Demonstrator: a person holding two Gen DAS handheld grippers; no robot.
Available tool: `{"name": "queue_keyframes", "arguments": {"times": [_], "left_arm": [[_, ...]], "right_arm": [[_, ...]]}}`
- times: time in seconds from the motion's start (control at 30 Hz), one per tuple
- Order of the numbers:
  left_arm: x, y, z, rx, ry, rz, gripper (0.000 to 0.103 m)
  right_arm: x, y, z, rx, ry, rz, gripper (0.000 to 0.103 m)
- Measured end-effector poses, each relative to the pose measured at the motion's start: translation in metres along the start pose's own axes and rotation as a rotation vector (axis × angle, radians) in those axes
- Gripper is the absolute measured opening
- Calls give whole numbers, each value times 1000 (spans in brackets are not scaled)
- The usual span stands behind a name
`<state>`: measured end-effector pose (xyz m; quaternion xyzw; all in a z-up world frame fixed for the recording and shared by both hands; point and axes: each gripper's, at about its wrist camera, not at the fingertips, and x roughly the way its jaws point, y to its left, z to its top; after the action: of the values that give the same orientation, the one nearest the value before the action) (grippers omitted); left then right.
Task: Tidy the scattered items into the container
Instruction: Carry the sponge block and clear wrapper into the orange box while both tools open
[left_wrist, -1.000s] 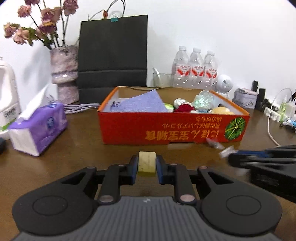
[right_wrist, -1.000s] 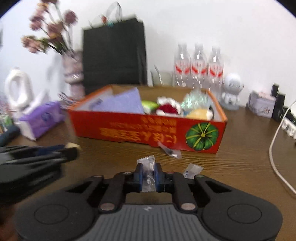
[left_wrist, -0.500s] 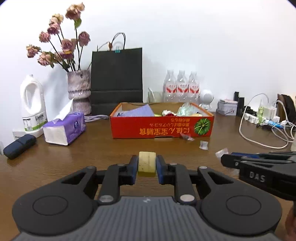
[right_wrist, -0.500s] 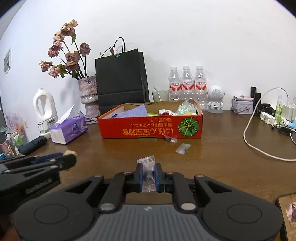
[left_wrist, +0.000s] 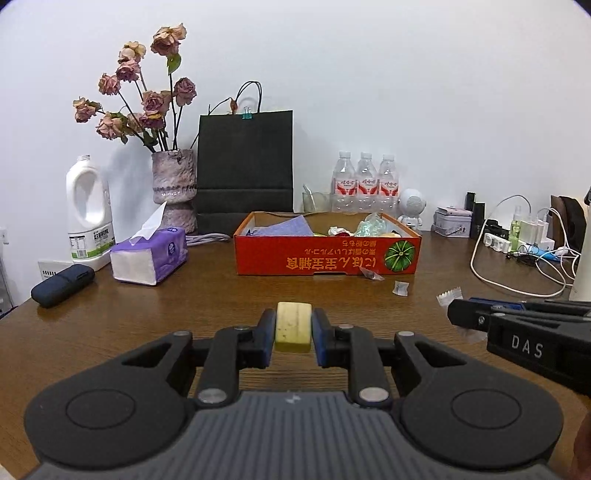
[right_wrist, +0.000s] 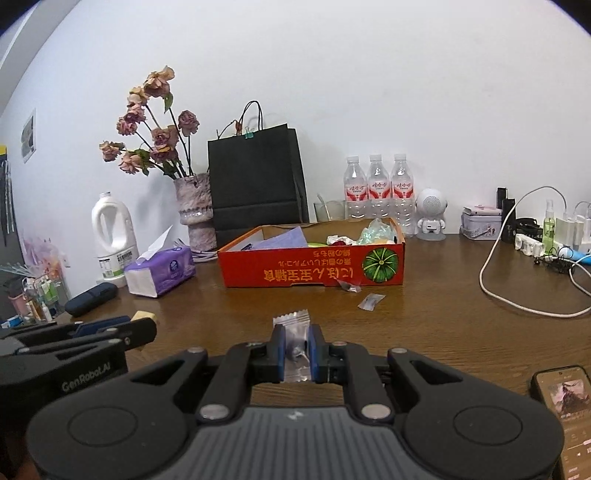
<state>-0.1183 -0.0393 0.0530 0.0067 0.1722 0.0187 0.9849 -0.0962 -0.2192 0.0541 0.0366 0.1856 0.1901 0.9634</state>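
My left gripper (left_wrist: 293, 334) is shut on a pale yellow block (left_wrist: 293, 326), held above the wooden table well in front of the red cardboard box (left_wrist: 327, 256). My right gripper (right_wrist: 295, 349) is shut on a clear candy wrapper (right_wrist: 293, 332). The box (right_wrist: 312, 267) holds a purple cloth, wrappers and other small items. Two small clear wrappers (left_wrist: 400, 288) (left_wrist: 371, 274) lie on the table by the box's front right corner; they also show in the right wrist view (right_wrist: 370, 301). Each gripper shows in the other's view: the right (left_wrist: 517, 332) and the left (right_wrist: 85, 339).
A purple tissue pack (left_wrist: 149, 254), white jug (left_wrist: 88, 210), flower vase (left_wrist: 173, 188) and dark case (left_wrist: 62, 284) stand left. A black bag (left_wrist: 245, 170) and water bottles (left_wrist: 365, 182) stand behind the box. Cables and chargers (left_wrist: 524, 251) lie right. A phone (right_wrist: 565, 398) lies near right.
Both grippers have pulled back and up from the box, which now looks much smaller and farther. Each still holds its item.
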Motion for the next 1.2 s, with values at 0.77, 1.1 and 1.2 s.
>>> {"name": "queue_keyframes", "arguments": {"times": [0.77,1.1,1.2], "left_arm": [[306,33,161,17,173,-146,22],[414,46,140,119,560,-161,22],[412,47,138,125,603,-179,29]], "right_arm": [[267,-65,170,-11,69,-5,11],[407,-116,170,-30,595,-13,11],[420,-113,160,-37,663,-8,15]]}}
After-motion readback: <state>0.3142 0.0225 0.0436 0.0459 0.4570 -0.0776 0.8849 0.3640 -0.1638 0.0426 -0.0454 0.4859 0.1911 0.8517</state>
